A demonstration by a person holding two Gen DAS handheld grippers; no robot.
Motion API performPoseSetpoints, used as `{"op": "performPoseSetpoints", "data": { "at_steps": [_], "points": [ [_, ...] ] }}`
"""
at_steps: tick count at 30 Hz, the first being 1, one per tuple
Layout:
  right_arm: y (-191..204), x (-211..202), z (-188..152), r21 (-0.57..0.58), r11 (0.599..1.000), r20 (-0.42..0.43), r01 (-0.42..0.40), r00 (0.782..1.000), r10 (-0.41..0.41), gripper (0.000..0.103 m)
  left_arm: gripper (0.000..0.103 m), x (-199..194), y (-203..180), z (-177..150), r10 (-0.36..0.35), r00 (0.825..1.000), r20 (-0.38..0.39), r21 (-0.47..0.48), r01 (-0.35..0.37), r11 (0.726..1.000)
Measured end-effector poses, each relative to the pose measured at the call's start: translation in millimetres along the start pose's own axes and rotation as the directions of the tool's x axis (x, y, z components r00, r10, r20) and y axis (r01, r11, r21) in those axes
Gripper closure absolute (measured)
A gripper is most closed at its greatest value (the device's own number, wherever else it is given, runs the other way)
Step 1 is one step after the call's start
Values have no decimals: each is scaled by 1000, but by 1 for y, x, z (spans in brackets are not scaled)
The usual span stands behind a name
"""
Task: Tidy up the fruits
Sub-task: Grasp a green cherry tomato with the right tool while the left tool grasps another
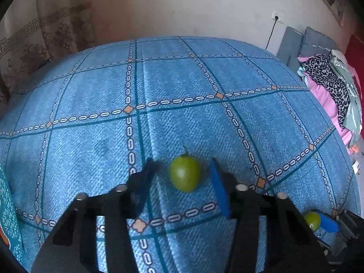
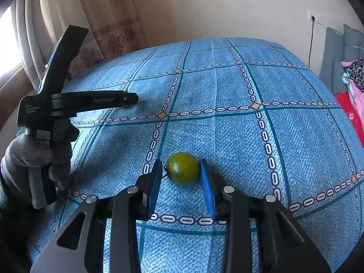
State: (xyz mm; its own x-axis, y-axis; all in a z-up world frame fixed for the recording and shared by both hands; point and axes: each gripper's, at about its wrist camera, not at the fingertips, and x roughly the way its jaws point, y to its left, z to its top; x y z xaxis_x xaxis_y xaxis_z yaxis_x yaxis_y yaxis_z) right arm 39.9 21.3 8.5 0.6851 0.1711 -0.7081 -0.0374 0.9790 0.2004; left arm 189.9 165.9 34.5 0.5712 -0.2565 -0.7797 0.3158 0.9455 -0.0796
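Observation:
A green round fruit with a stem (image 1: 184, 174) lies on the blue checked cloth between the spread fingers of my left gripper (image 1: 182, 173), which is open with room on both sides. A second green fruit (image 2: 183, 168) rests on the cloth inside my right gripper (image 2: 180, 170). Its right pad (image 2: 206, 186) touches the fruit, and a narrow gap shows at the left pad (image 2: 154, 186). From the left wrist view this second fruit (image 1: 312, 220) appears low on the right. The right wrist view shows a gloved hand (image 2: 34, 159) holding the left gripper (image 2: 133, 99).
The blue checked tablecloth (image 1: 182, 86) covers the whole surface and drops away at the far and right edges. A patterned curtain (image 2: 109, 41) hangs at the back left. Grey cushions and piled clothes (image 1: 329, 82) lie to the right. A teal patterned item (image 1: 6, 216) sits at the left edge.

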Motion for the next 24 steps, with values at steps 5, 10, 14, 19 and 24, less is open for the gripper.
{"op": "performPoseSetpoints", "data": {
  "at_steps": [5,10,14,19,24],
  "points": [
    [0,2,0,2,1000,-1,1,1000,-1,69,74,0,-1,-2,-11,1000,23,-24,12,1000],
    [0,3,1,3,1000,-1,0,1000,0,69,75,-10,-1,-12,-14,999,32,-36,15,999],
    [-1,0,0,8,1000,4,2,1000,-2,69,75,-26,-5,-20,-7,999,48,-42,9,999],
    [0,-3,0,12,1000,12,9,1000,-9,69,75,-52,-11,-35,23,996,84,-18,-21,1000],
    [1,-8,-1,13,1000,27,20,999,-20,69,75,-77,-13,-50,32,993,114,-8,-32,999]
  ]
}}
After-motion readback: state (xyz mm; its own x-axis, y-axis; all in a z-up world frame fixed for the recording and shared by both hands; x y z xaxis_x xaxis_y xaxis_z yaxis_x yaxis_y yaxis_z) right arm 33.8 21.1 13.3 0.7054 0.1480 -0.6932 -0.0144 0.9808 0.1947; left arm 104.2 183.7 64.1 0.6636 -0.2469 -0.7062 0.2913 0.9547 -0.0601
